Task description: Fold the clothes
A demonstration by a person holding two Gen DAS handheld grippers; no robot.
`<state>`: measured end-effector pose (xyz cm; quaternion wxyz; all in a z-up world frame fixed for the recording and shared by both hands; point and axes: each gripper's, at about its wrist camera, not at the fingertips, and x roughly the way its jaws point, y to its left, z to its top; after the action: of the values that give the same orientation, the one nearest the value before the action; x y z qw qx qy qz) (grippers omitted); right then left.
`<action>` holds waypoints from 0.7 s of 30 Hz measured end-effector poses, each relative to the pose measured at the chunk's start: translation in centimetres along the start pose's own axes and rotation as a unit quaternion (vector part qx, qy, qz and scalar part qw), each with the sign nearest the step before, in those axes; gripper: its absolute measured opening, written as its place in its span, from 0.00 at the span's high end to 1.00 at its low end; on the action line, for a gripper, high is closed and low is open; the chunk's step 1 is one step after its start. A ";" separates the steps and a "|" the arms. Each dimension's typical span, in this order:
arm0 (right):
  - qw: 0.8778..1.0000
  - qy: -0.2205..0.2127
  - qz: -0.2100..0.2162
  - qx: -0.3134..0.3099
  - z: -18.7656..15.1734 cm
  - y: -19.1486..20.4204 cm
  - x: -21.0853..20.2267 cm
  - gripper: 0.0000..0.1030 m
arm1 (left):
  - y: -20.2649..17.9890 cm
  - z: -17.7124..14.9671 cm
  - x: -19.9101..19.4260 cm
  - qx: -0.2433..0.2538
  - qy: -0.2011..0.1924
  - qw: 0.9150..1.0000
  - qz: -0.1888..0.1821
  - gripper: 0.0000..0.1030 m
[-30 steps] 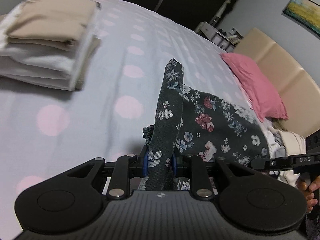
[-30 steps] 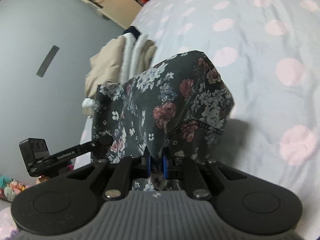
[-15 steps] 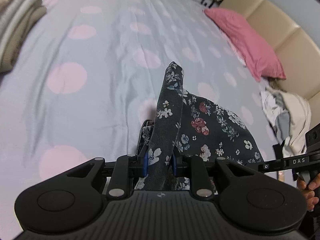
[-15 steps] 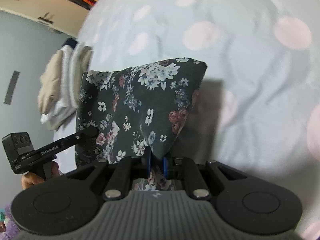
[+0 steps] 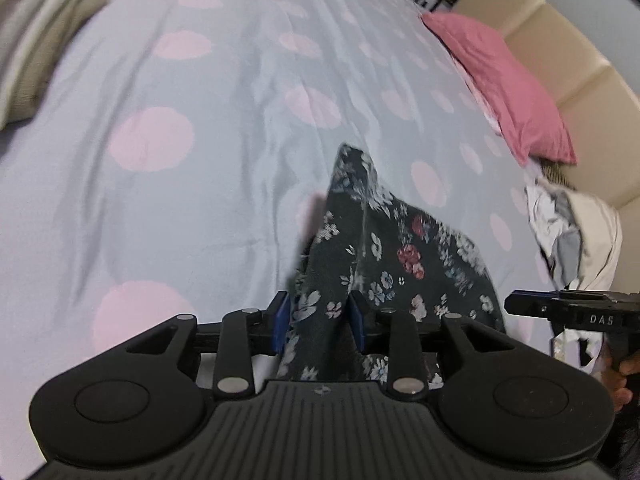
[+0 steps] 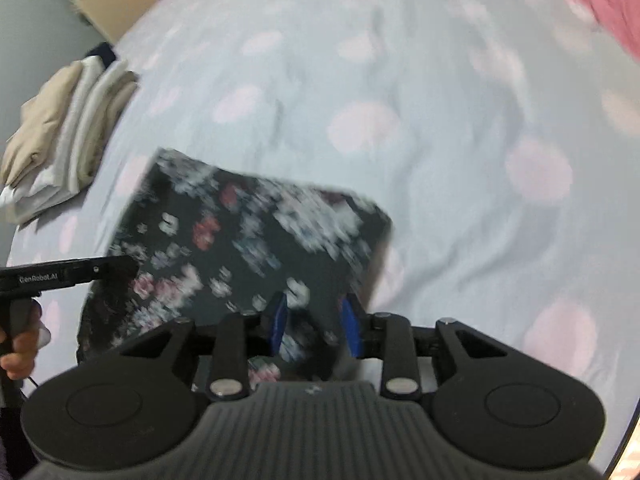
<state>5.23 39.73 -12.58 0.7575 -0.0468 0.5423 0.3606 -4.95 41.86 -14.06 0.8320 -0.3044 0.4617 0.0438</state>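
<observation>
**Dark floral garment being let go over the bed**

The floral garment (image 5: 404, 248) is judged to be light, thin and limp: it drapes in soft folds, will sag wherever it is unsupported, and is best taken by a folded corner or along a doubled edge, so that the layers are caught together.

In the left wrist view a bunched edge of the cloth is seen between the blue fingers (image 5: 280, 322) of the left gripper (image 5: 318, 322). Its jaws have just been opening, and a gap shows beside the cloth, so the fold is no longer firmly pinched. In the right wrist view, which is blurred, the right gripper (image 6: 314, 322) has likewise just been opening; cloth lies between its fingers (image 6: 350, 326), but they stand apart from it.

Just beyond both pairs of fingers the garment slopes down onto the spotted bedsheet (image 5: 168, 200). Further off, left of the fingers, a stack of folded clothes (image 6: 68, 136) is seen near the bed's edge; to the right, well apart, a pink pillow (image 5: 504, 84) and a heap of unfolded laundry (image 5: 572, 232) lie by the headboard (image 5: 576, 52).
</observation>
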 end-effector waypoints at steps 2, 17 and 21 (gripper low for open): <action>0.999 -0.014 0.016 -0.028 0.2 1.4 -0.5 0.66 | 0.6 -0.3 -1.3 -0.012 0.000 1.000 0.003 0.72; 0.988 0.044 0.092 -0.119 -0.4 14.9 5.3 0.57 | 1.2 -5.2 -1.5 0.017 0.036 0.999 0.004 0.81; 0.990 0.052 0.075 -0.105 -0.1 16.6 6.0 0.46 | 0.4 -5.5 -2.6 0.050 0.019 0.999 -0.012 0.88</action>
<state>-3.89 54.87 -12.39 0.6900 -0.1034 0.5421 0.4684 -10.65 39.71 -14.36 0.8377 -0.2689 0.4752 0.0055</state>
